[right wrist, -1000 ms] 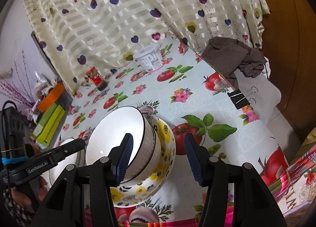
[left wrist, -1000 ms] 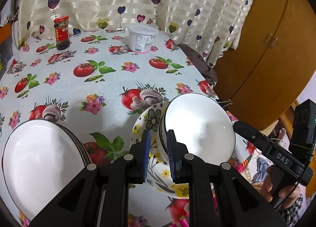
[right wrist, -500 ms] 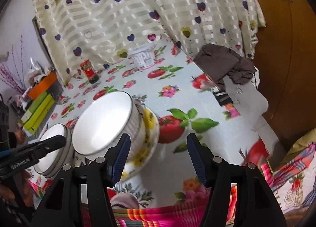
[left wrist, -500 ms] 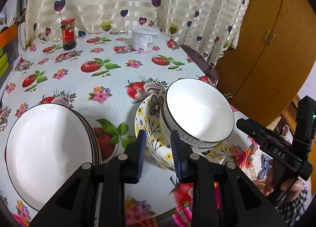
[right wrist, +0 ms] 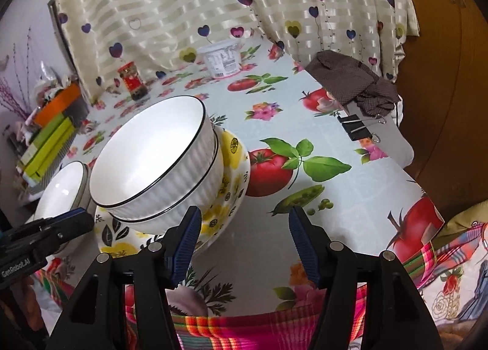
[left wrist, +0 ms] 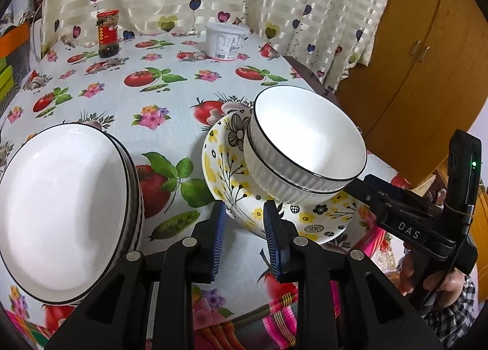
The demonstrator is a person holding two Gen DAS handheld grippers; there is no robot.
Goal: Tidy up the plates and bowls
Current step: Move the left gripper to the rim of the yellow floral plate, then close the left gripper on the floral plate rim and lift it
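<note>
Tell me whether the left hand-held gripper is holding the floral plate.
No, the left hand-held gripper is open just short of the floral plate.

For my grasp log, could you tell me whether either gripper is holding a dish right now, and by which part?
Nothing is held. The left gripper and the right gripper are both open, short of the white bowls stacked in the floral plate.

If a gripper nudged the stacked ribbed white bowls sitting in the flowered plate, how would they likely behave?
The ribbed white bowls sit tilted in the flowered plate, so a nudge would probably slide or rock them. Their surfaces look glossy, likely slippery in the fingers. They look ceramic, probably rigid and chip-prone.
</note>
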